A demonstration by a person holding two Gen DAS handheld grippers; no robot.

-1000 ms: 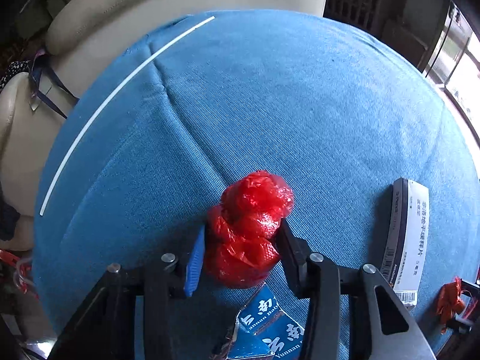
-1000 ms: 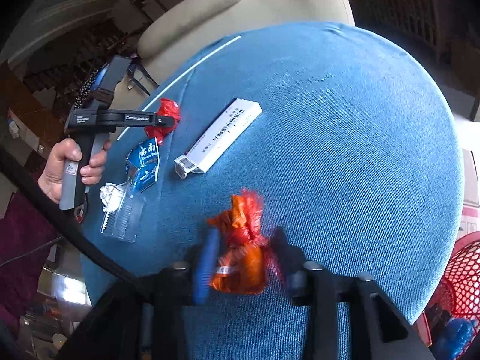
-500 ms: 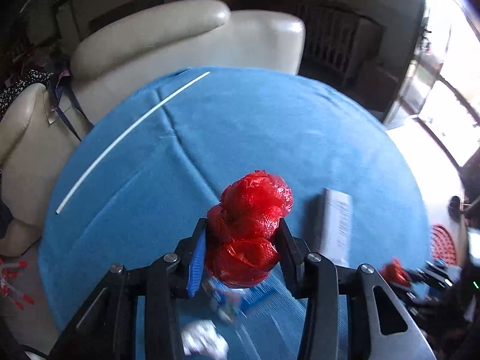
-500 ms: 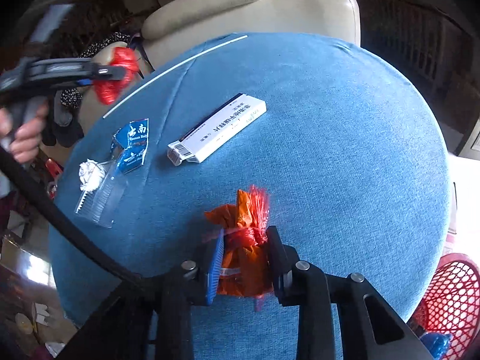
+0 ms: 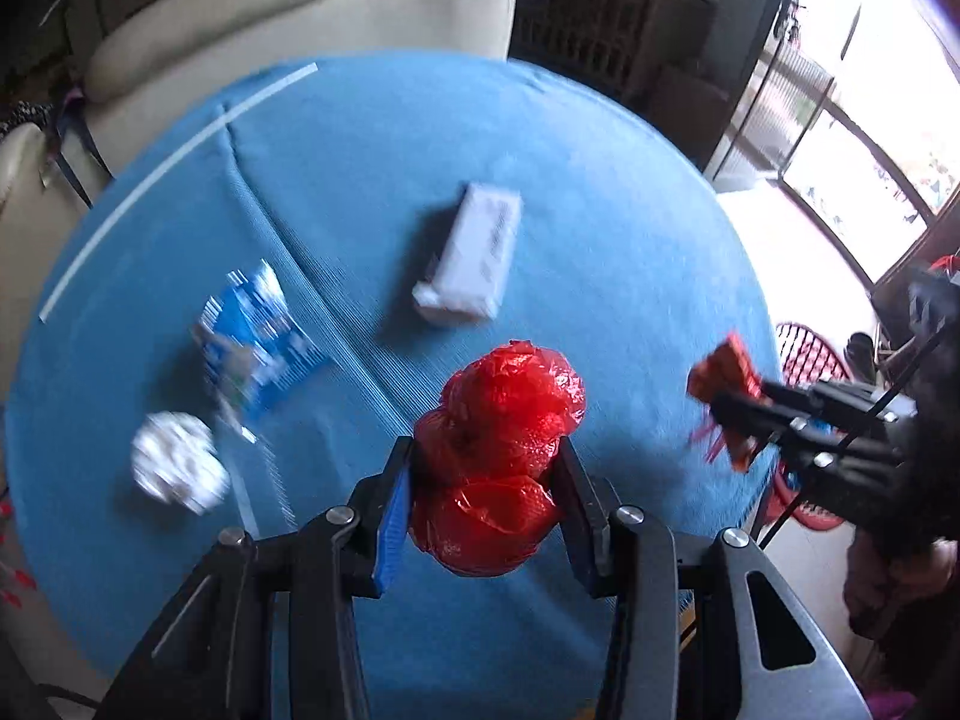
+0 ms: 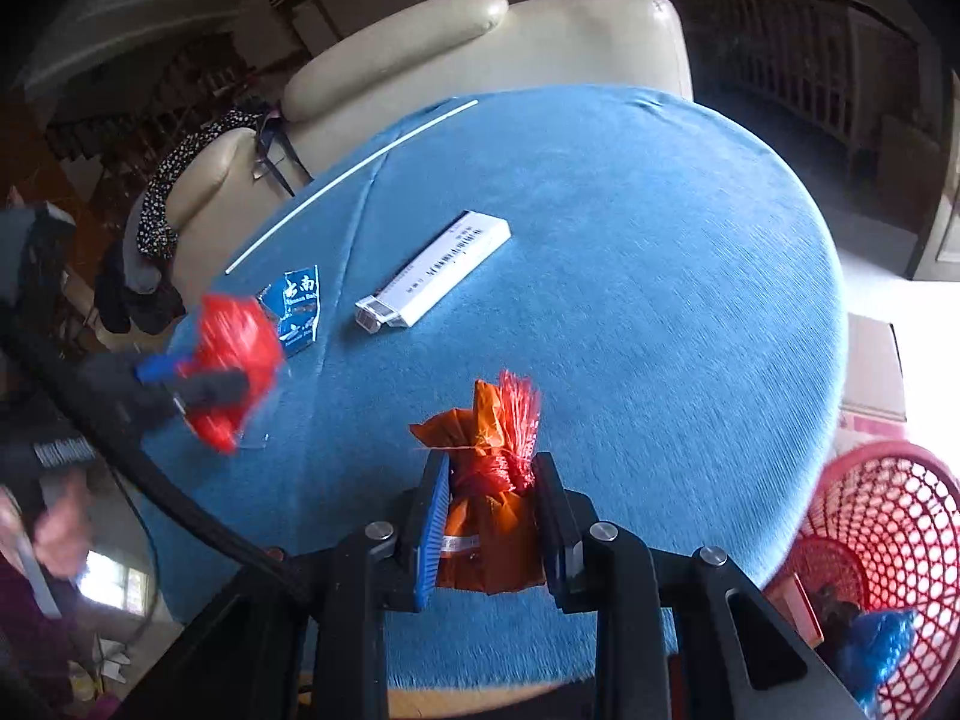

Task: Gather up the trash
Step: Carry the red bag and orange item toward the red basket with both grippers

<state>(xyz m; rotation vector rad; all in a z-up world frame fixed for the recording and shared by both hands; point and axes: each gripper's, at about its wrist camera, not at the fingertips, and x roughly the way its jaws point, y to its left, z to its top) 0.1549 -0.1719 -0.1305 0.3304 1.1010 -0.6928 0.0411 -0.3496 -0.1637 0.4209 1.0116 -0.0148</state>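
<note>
My left gripper (image 5: 486,468) is shut on a crumpled red plastic bag (image 5: 504,450) and holds it above the round blue table (image 5: 630,192). My right gripper (image 6: 489,498) is shut on a tied orange bag (image 6: 489,516) above the table's near edge. On the table lie a white box (image 6: 432,270), a blue wrapper (image 6: 297,306) and a crumpled white paper ball (image 5: 174,462). The left gripper with the red bag shows blurred at the left of the right wrist view (image 6: 222,384). The right gripper with the orange bag shows at the right of the left wrist view (image 5: 729,399).
A red mesh basket (image 6: 882,540) with trash in it stands on the floor right of the table. A cream armchair (image 6: 468,42) stands behind the table. A thin white strip (image 6: 354,183) lies along the table's far left.
Both grippers have lifted their bags off the table and drawn back. The left gripper has swung right, so the box, wrapper and paper ball now show beyond it.
</note>
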